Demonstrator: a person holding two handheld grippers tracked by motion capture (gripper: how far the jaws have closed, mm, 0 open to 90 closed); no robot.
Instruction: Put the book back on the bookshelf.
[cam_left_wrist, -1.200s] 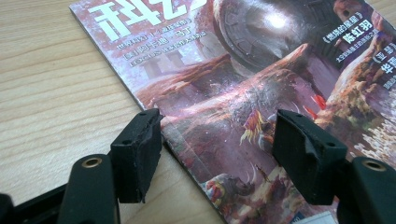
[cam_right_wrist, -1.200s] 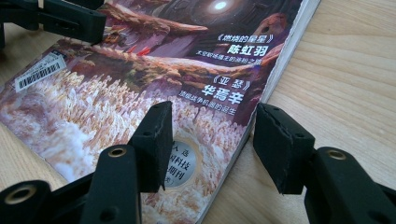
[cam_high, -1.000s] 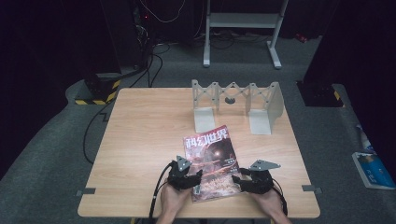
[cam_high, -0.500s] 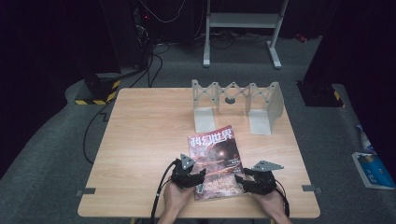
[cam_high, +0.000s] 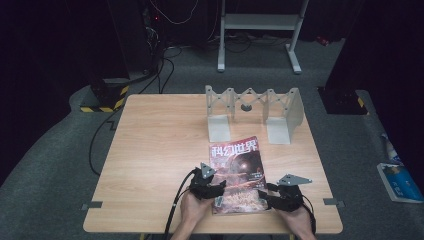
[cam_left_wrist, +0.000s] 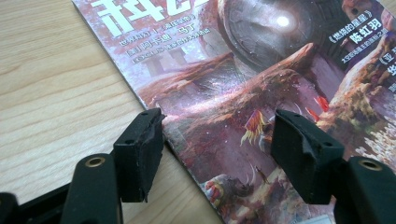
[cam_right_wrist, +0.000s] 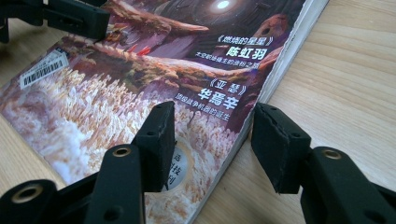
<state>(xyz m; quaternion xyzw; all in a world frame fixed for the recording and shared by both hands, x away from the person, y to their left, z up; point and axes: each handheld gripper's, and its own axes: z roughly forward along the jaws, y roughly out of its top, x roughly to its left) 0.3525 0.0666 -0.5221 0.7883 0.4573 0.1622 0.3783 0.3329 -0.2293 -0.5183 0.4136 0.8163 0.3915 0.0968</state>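
- I have the glossy magazine with the reddish science-fiction cover and white title characters (cam_high: 237, 175) lying flat on the pale wooden surface (cam_high: 150, 150), near the front edge, between my two hands
- My left gripper (cam_high: 212, 187) sits at the magazine's left edge; in the left gripper view its jaws stand spread, one pad on the wood beside the edge and one over the cover (cam_left_wrist: 243, 93), pinching nothing
- My right gripper (cam_high: 274, 199) sits at the near right corner; its jaws have just been closing a little, yet in the right gripper view they are apart, straddling the spine edge (cam_right_wrist: 261, 93) with no pad pressing on it
- I judge this as the approach to a grasp: both tools are lined up on opposite edges, the magazine not yet gripped
- Next I need a pad slipped under an edge, since the magazine lies flush; a thin cover may bend or slide
- The grey folding metal rack (cam_high: 252, 112) stands behind the magazine, apart from it, perhaps where it goes
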